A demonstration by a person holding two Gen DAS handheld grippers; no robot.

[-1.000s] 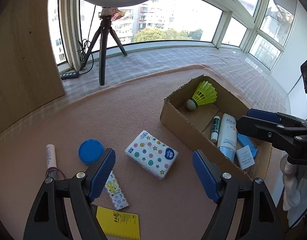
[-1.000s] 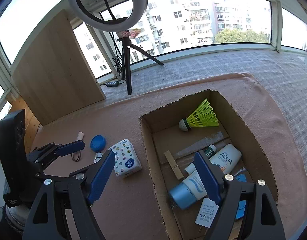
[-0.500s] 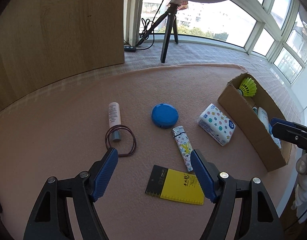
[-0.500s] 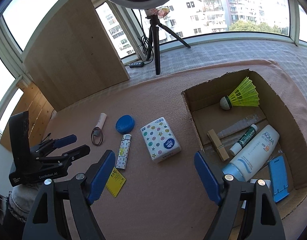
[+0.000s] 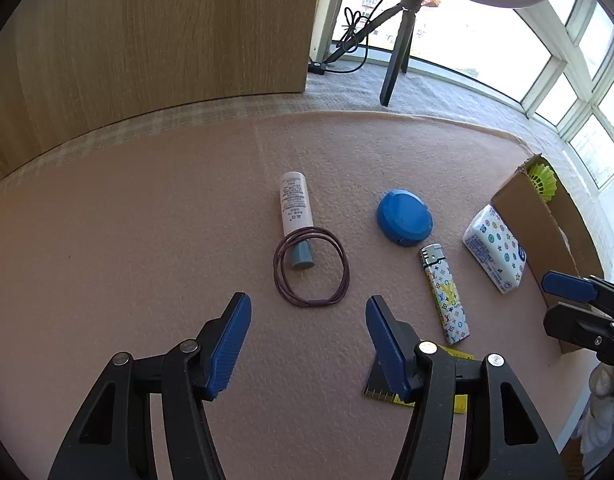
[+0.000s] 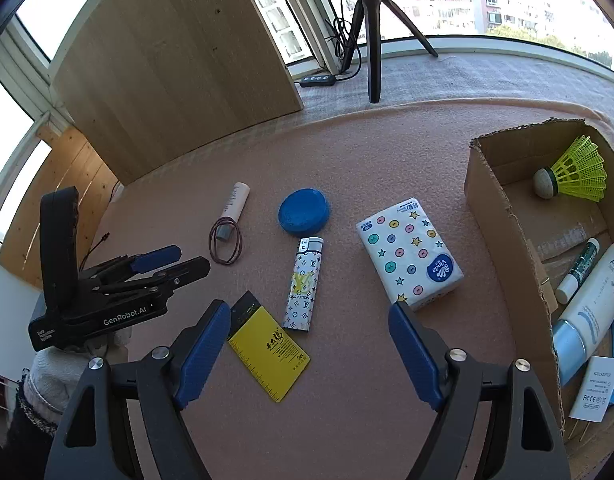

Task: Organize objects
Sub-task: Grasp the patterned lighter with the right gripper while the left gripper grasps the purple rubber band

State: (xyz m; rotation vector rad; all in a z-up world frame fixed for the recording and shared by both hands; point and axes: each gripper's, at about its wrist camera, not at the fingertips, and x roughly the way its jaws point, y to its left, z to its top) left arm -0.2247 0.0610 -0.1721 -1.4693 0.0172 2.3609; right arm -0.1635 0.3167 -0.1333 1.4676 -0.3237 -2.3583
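On the pink mat lie a white tube with a grey cap [image 5: 295, 220], a brown hair tie [image 5: 311, 272] looped around its cap, a blue round lid [image 5: 404, 223], a patterned lighter [image 5: 445, 294], a tissue pack [image 6: 409, 252] and a yellow card [image 6: 267, 346]. My left gripper [image 5: 307, 340] is open and empty, just short of the hair tie. My right gripper [image 6: 309, 352] is open and empty, above the yellow card and the lighter [image 6: 303, 284].
An open cardboard box [image 6: 491, 216] at the right holds a yellow shuttlecock [image 6: 575, 172], a sunscreen tube [image 6: 587, 316], a small green tube and cards. A wooden board [image 5: 147, 40] and a ring-light tripod [image 6: 371, 32] stand at the far side.
My left gripper has swung left from the box and tissue pack towards the tube and hair tie, and moved closer. My right gripper has moved left, from over the box to over the loose items.
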